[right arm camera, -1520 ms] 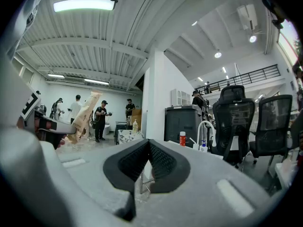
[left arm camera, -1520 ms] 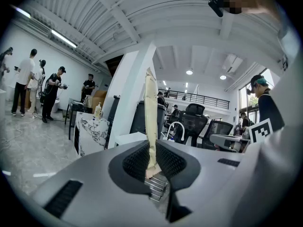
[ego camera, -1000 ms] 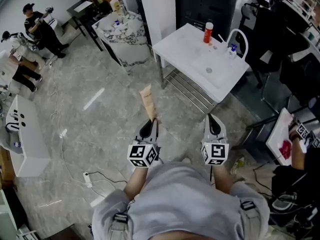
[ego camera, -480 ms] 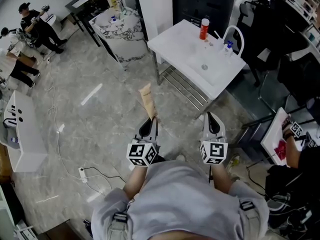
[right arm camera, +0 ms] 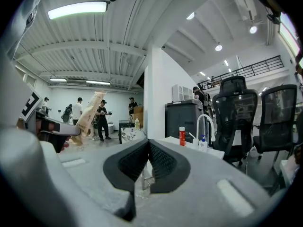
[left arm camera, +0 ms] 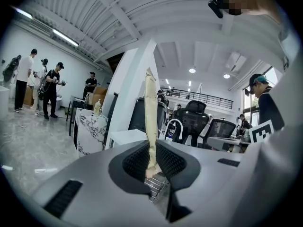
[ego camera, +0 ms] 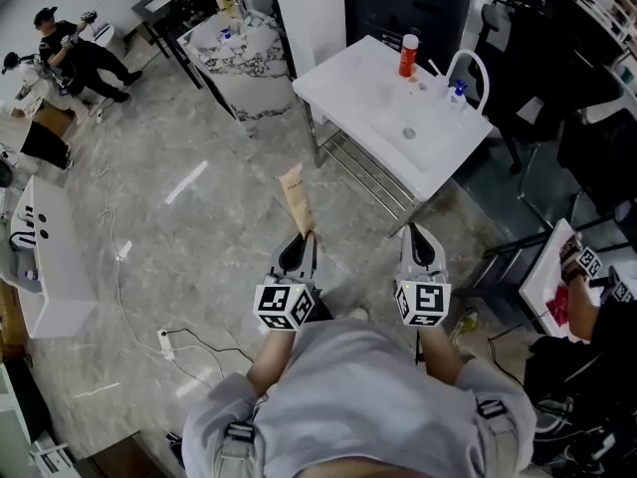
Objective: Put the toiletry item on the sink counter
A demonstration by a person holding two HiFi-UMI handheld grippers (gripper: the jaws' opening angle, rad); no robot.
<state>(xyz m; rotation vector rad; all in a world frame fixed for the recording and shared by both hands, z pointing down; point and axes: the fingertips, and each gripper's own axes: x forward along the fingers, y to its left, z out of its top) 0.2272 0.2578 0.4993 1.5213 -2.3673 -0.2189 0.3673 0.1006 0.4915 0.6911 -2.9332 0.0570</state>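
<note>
A tan toiletry tube (ego camera: 293, 198) sticks up and forward from my left gripper (ego camera: 304, 241), which is shut on the tube's lower end. In the left gripper view the tube (left arm camera: 151, 112) rises straight between the closed jaws. My right gripper (ego camera: 422, 237) is shut with nothing in it, level with the left one. The white sink counter (ego camera: 348, 80) stands ahead on a metal frame, well beyond both grippers. In the right gripper view the tube (right arm camera: 88, 115) shows at the left and the sink counter (right arm camera: 166, 140) lies ahead.
On the counter stand a red bottle (ego camera: 408, 55), a curved white faucet (ego camera: 471, 70) and a small blue-capped bottle (ego camera: 459, 94). A marble-patterned table (ego camera: 249, 60) stands left of it. Black office chairs (ego camera: 602, 147) sit to the right. Cables (ego camera: 114, 257) run over the grey floor.
The view has shifted slightly: the sink counter sits a little nearer and more to the left than a second ago. Both grippers keep their pose, the tube still held.
</note>
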